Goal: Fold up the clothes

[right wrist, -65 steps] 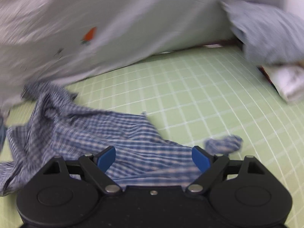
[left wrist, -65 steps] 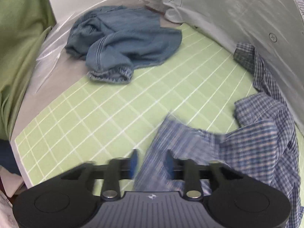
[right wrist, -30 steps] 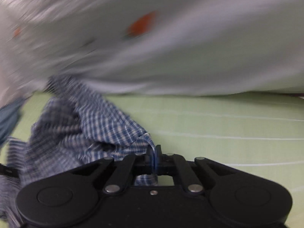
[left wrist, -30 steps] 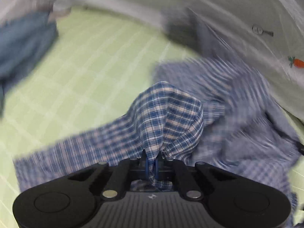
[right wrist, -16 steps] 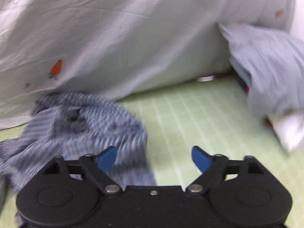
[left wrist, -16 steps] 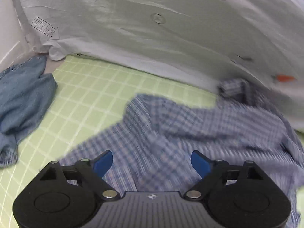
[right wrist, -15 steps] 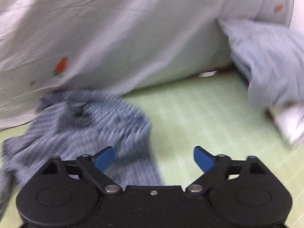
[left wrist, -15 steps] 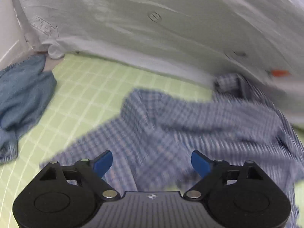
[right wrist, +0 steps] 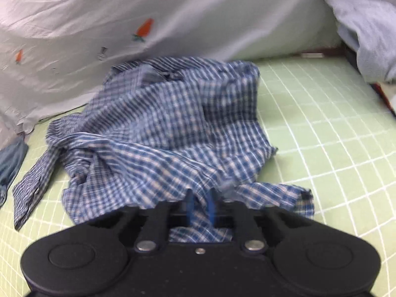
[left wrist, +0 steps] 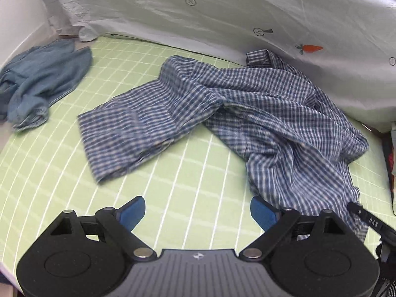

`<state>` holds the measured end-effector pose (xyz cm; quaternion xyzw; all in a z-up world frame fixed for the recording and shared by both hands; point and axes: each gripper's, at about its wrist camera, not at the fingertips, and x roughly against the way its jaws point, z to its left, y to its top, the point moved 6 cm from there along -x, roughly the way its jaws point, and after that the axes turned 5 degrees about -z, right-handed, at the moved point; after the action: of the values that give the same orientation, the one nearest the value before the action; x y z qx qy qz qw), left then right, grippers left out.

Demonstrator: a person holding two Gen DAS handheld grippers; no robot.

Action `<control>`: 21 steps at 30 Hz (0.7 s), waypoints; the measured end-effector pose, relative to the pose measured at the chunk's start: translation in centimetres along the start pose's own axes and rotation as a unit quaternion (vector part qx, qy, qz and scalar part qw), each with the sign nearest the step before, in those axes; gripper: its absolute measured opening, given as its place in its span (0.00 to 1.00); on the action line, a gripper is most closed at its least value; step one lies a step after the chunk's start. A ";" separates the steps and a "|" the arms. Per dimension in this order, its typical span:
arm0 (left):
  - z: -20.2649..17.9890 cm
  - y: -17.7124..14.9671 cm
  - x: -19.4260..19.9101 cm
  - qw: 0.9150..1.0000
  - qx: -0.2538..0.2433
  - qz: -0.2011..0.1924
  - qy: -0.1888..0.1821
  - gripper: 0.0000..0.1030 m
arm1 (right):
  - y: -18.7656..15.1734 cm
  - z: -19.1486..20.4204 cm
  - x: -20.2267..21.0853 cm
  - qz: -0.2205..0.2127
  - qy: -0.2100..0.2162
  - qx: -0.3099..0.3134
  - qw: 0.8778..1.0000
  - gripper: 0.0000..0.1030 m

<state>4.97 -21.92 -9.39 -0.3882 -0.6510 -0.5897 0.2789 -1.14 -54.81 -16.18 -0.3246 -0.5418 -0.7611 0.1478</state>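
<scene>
A blue-and-white plaid shirt [left wrist: 259, 113] lies crumpled and half spread on the green grid mat [left wrist: 185, 168], one sleeve stretched toward the left. My left gripper [left wrist: 198, 212] hangs open above bare mat, short of the shirt, with nothing between its blue pads. In the right wrist view the shirt [right wrist: 173, 128] is bunched up close in front. My right gripper [right wrist: 200, 205] is closing, its jaws nearly together with a fold of the shirt's near edge pinched between the pads.
A bunched denim garment [left wrist: 42, 81] lies at the mat's far left. A white sheet with carrot prints [left wrist: 247, 12] rises behind the mat. A pale blue garment [right wrist: 366, 29] is heaped at the right. Bare mat [right wrist: 334, 148] stretches to the right of the shirt.
A second ago both grippers were shut on the shirt; both then let go and opened. The left has drawn back and stays open; the right has closed again on the shirt's near edge.
</scene>
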 end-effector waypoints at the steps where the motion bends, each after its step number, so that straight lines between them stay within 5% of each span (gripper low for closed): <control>1: 0.4 -0.5 0.5 1.000 0.001 0.001 0.001 0.89 | 0.0 0.8 0.8 -0.011 0.005 0.006 1.000 0.06; 8: 4.0 -2.4 1.2 1.000 0.005 0.022 -0.005 0.89 | -2.0 6.1 3.9 -0.030 0.029 0.010 0.999 0.04; 10: 4.8 -2.1 1.6 1.000 -0.002 0.014 -0.009 0.89 | -2.6 6.2 3.8 -0.027 0.000 0.006 1.000 0.48; 11: 5.2 -2.0 1.7 1.000 -0.006 0.010 -0.012 0.90 | -2.7 6.1 3.7 -0.026 -0.022 0.003 0.999 0.87; 12: 5.5 -1.9 1.9 1.000 -0.010 0.007 -0.013 0.91 | -2.7 5.8 3.8 -0.032 -0.037 -0.001 0.999 0.94; 21: 5.3 -2.6 2.7 0.999 -0.003 -0.016 -0.027 0.92 | -2.6 3.2 2.4 -0.005 -0.103 0.008 0.995 1.00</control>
<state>1.85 -16.20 -9.35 -0.3944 -0.6630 -0.5849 0.2504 -3.34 -50.62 -15.87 -0.3974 -0.5618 -0.7199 0.0905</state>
